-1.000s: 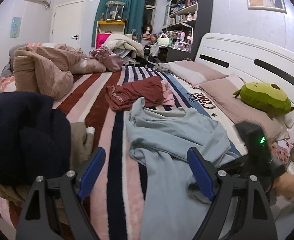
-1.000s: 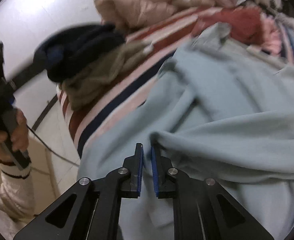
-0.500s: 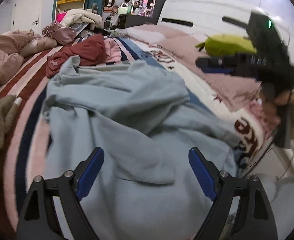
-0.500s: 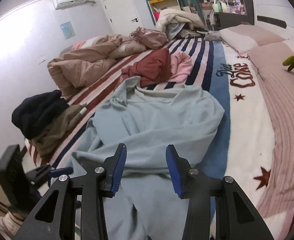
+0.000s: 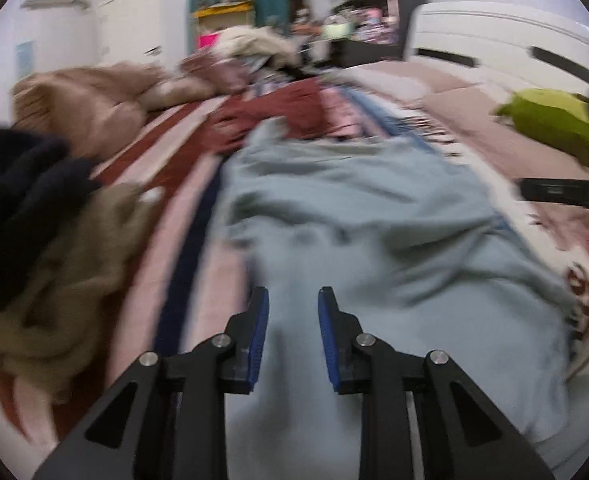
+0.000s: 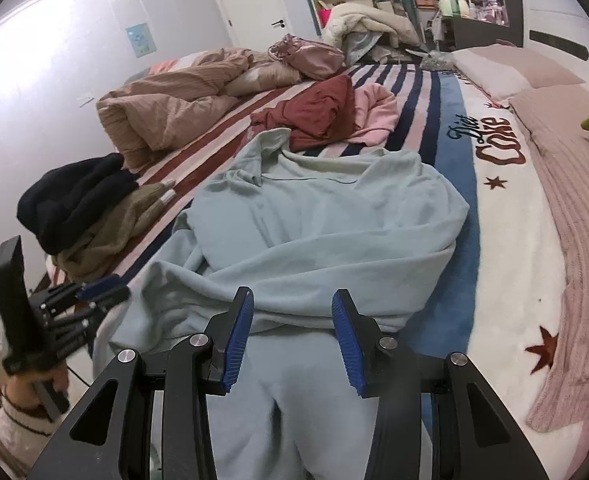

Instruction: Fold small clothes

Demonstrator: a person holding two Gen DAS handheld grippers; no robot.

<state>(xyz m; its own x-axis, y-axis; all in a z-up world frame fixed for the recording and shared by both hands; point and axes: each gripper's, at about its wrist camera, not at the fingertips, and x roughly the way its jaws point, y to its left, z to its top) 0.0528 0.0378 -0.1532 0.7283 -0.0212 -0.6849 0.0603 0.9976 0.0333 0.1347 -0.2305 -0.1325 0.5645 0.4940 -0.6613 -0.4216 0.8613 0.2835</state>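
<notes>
A light blue sweatshirt (image 6: 318, 216) lies crumpled on the striped bed, its lower part hanging over the near edge; it also shows in the blurred left wrist view (image 5: 358, 232). My right gripper (image 6: 290, 312) is open and empty just above the garment's folded near edge. My left gripper (image 5: 293, 308) is partly open, its jaws a narrow gap apart, over the garment's left side near the hem. It also shows at the left of the right wrist view (image 6: 94, 292). Nothing is held.
A navy garment (image 6: 74, 196) on an olive one (image 6: 114, 224) lies at the bed's left edge. A maroon garment (image 6: 314, 112) and a pink one (image 6: 374, 112) lie beyond the sweatshirt. A tan duvet (image 6: 166, 108), pillows (image 6: 514, 68) and a green plush (image 5: 550, 124) border the bed.
My left gripper has swung left and narrowed its jaws from wide open. My right gripper has opened from shut, pulled back, and then opened a little wider.
</notes>
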